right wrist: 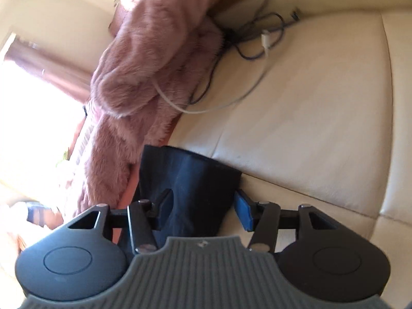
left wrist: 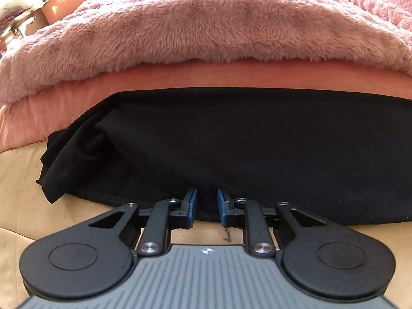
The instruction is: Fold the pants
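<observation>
The black pants (left wrist: 231, 144) lie flat across a tan couch seat in the left wrist view, with a bunched fold at their left end. My left gripper (left wrist: 207, 200) sits at the pants' near hem, its blue-padded jaws a little apart with the hem between them, not pinched. In the right wrist view a narrow end of the pants (right wrist: 190, 180) lies between the fingers of my right gripper (right wrist: 203, 200), whose jaws stand wide apart around the cloth without closing on it.
A fluffy pink blanket (left wrist: 195, 25) over a pink cushion (left wrist: 180, 77) lies just behind the pants. The same blanket (right wrist: 144, 72) shows in the right wrist view beside tangled cables (right wrist: 257, 38) on the cream couch (right wrist: 309, 118). A flower pot (left wrist: 67, 0) stands far left.
</observation>
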Demonstrator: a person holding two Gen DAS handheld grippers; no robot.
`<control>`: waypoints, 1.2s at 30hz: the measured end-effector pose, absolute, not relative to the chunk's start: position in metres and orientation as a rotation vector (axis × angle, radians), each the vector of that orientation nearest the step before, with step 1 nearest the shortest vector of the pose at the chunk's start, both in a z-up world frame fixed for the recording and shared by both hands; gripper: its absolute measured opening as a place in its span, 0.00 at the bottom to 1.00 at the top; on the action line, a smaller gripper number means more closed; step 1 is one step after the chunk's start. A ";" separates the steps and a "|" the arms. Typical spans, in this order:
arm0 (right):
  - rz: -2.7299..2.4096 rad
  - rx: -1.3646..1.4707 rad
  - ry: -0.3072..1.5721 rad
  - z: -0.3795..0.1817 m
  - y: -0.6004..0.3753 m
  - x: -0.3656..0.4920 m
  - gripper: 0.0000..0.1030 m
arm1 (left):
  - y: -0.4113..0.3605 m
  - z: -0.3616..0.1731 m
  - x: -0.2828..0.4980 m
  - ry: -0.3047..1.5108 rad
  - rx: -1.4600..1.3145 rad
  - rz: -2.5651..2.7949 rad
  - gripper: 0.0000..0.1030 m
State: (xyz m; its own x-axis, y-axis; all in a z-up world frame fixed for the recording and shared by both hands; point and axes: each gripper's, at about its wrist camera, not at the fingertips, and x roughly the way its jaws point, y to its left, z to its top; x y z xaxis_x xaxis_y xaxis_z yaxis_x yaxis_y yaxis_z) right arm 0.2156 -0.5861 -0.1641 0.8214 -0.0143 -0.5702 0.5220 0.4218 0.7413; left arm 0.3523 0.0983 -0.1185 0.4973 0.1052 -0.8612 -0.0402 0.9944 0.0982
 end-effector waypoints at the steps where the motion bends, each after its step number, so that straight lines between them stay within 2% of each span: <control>1: -0.358 1.108 0.508 -0.167 -0.586 0.216 0.45 | 0.097 -0.119 0.354 1.052 0.071 0.091 0.21; 2: -0.363 1.115 0.498 -0.169 -0.587 0.217 0.40 | 0.097 -0.119 0.356 1.058 0.078 0.094 0.18; 6: -0.389 1.070 0.506 -0.172 -0.588 0.222 0.08 | 0.084 -0.123 0.361 1.090 0.130 0.111 0.07; 10: -0.414 1.039 0.503 -0.169 -0.594 0.216 0.04 | 0.074 -0.127 0.360 1.123 0.157 0.125 0.01; 20: -0.574 0.892 0.582 -0.146 -0.633 0.149 0.04 | 0.037 -0.121 0.319 1.143 0.045 -0.066 0.00; 22: -0.590 0.857 0.617 -0.138 -0.642 0.148 0.06 | 0.038 -0.120 0.313 1.111 0.020 -0.072 0.01; 24: -0.580 0.798 0.665 -0.129 -0.643 0.154 0.13 | 0.046 -0.113 0.304 1.059 -0.014 -0.067 0.03; 26: -0.563 0.690 0.696 -0.113 -0.634 0.163 0.18 | 0.056 -0.100 0.290 0.979 -0.051 -0.081 0.10; 28: -0.558 0.559 0.700 -0.093 -0.615 0.168 0.28 | 0.073 -0.087 0.274 0.905 -0.070 -0.049 0.13; 30: -0.543 0.453 0.693 -0.077 -0.593 0.170 0.30 | 0.092 -0.079 0.263 0.861 -0.060 0.015 0.16; 31: -0.511 0.411 0.682 -0.069 -0.579 0.172 0.30 | 0.104 -0.078 0.259 0.835 -0.052 0.054 0.21; 32: -0.477 0.381 0.675 -0.064 -0.565 0.174 0.30 | 0.117 -0.078 0.257 0.819 -0.055 0.096 0.30; 33: -0.434 0.357 0.670 -0.061 -0.548 0.175 0.30 | 0.132 -0.080 0.257 0.820 -0.071 0.137 0.34; 36: -0.285 0.330 0.678 -0.064 -0.494 0.187 0.30 | 0.173 -0.085 0.255 0.825 -0.165 0.207 0.37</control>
